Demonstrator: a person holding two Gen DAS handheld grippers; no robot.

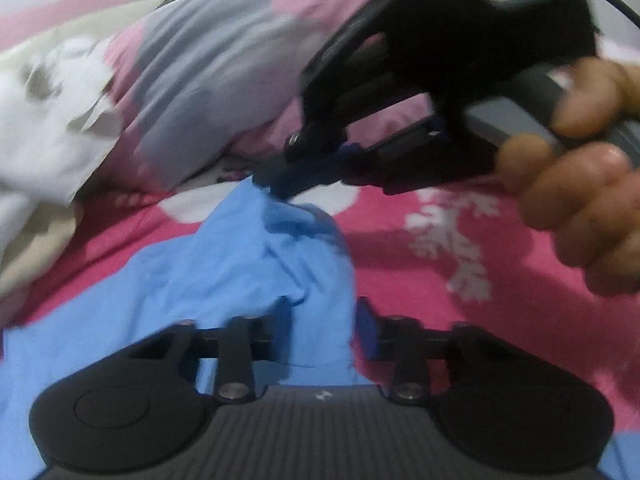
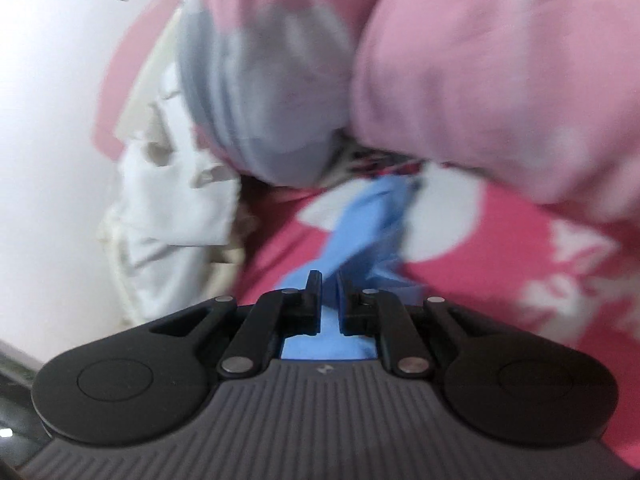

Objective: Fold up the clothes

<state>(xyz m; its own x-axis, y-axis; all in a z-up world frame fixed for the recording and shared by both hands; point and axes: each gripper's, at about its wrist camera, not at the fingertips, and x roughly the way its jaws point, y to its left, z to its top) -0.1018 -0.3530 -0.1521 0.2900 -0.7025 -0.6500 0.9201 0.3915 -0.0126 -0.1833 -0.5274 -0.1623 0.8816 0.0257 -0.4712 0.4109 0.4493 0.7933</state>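
A light blue garment (image 1: 240,264) lies bunched on the pink sheet, and a raised ridge of it runs between both grippers. In the left wrist view my left gripper (image 1: 322,328) sits low in the picture, its pads pressed on either side of a fold of that blue cloth. Farther off, my right gripper (image 1: 276,186) comes in from the right, held by a hand (image 1: 580,200), and pinches the garment's far tip. The right wrist view shows the right gripper (image 2: 330,292) with its fingers nearly together and the blue garment (image 2: 360,220) between them. Both views are blurred.
The pink bed sheet (image 1: 440,264) has white snowflake prints. A bulky pink and grey quilt (image 1: 208,80) lies just behind the garment. White and cream clothes (image 1: 40,120) are piled at the left. A pale wall (image 2: 48,120) stands beyond the white clothes (image 2: 168,208).
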